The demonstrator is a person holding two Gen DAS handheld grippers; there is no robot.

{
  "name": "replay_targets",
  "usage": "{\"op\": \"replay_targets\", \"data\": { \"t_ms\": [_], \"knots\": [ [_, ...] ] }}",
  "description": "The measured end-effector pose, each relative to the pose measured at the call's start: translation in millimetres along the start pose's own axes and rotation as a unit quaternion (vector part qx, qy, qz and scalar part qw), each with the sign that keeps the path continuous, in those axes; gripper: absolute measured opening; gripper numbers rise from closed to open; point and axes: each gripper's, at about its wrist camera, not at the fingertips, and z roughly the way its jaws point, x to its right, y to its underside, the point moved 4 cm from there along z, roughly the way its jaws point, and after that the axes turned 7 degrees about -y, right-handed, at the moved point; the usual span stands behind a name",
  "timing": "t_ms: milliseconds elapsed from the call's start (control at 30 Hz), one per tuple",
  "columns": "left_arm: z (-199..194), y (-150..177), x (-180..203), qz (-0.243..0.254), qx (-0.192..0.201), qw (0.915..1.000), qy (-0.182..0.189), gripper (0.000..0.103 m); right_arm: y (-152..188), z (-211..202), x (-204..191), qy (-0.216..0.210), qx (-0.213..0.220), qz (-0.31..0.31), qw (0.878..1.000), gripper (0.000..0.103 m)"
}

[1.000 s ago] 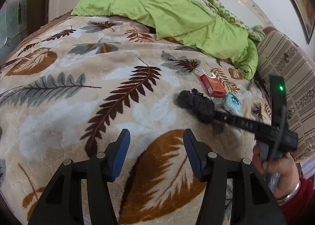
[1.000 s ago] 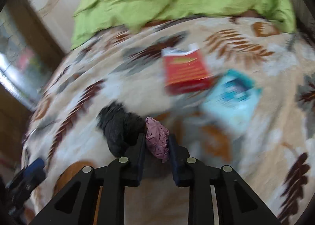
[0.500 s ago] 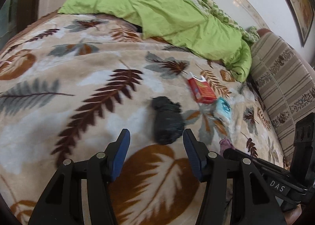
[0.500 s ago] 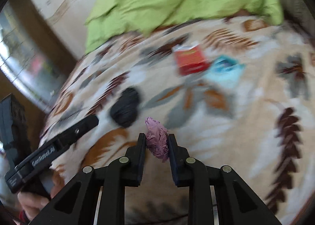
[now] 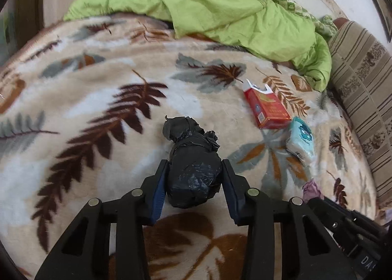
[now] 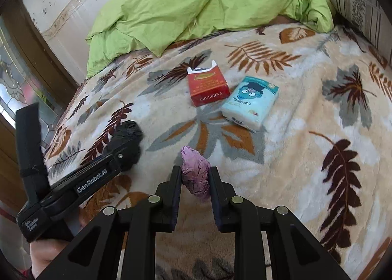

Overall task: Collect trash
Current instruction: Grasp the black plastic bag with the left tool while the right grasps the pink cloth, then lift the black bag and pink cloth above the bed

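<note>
The left gripper (image 5: 194,172) straddles a black bag (image 5: 193,177), a crumpled bundle of thin black plastic lying on the blanket (image 5: 98,83). One blue-padded finger stands on each side of the bag and both pads meet its sides; whether they press it or merely touch it cannot be told. The bag's knotted end points away from the camera, toward the far side of the bed. In the right wrist view the same bag (image 6: 127,137) shows partly behind the left gripper's body (image 6: 95,179), which is held by a hand (image 6: 46,253) at the lower left edge.

To the right of the bag, well apart from it, a red pack (image 5: 267,108) lies flat on the blanket with its white lid flap open at the far end. Just beside the pack, on its near right, lies a light-blue tissue pack (image 5: 300,140) printed with a cartoon face. In the right wrist view the red pack (image 6: 208,88) and the tissue pack (image 6: 250,103) lie side by side, almost touching.

The right gripper (image 6: 194,182) pinches a pink wad (image 6: 196,174) of crumpled paper or film between its fingers, above the blanket. In the left wrist view the wad (image 5: 311,188) shows at the tip of the right gripper at the lower right.

A green quilt (image 6: 196,5) is bunched across the far side of the bed. A striped cushion (image 5: 362,98) stands along the right edge.
</note>
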Motion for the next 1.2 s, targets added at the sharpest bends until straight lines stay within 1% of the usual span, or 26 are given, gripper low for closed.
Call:
{"op": "replay_targets", "data": {
  "t_ms": [67, 167, 233, 300, 433, 600, 800, 967, 1200],
  "knots": [
    [-11, -2, -4, -0.004, 0.014, 0.9999, 0.002, 0.040, -1, -1, -3, 0.000, 0.008, -0.003, 1.000, 0.024],
    [-32, -4, -10, 0.012, 0.052, 0.9983, -0.022, 0.040, -3, -1, -10, 0.002, 0.019, -0.015, 1.000, 0.024],
    [-42, -3, -15, 0.016, 0.064, 0.9974, -0.030, 0.040, -4, -1, -18, 0.006, 0.027, -0.031, 0.999, 0.024],
    [-48, -1, -20, 0.020, 0.067, 0.9971, -0.031, 0.040, -5, 1, -24, 0.011, 0.031, -0.045, 0.998, 0.024],
    [-52, 3, -27, 0.042, 0.072, 0.9951, -0.052, 0.040, -7, 10, -30, 0.010, 0.028, -0.050, 0.998, 0.024],
    [-57, 7, -30, 0.060, 0.082, 0.9925, -0.068, 0.040, -6, 18, -37, 0.016, 0.025, -0.057, 0.998, 0.024],
    [-61, 8, -26, 0.083, 0.098, 0.9883, -0.084, 0.040, -8, 16, -32, 0.022, 0.029, -0.048, 0.998, 0.024],
    [-61, 8, -25, 0.085, 0.098, 0.9878, -0.087, 0.040, -9, 17, -28, 0.025, 0.029, -0.035, 0.999, 0.024],
    [-60, 7, -25, 0.089, 0.101, 0.9865, -0.094, 0.040, -10, 17, -33, 0.030, 0.038, -0.043, 0.998, 0.024]
  ]
}}
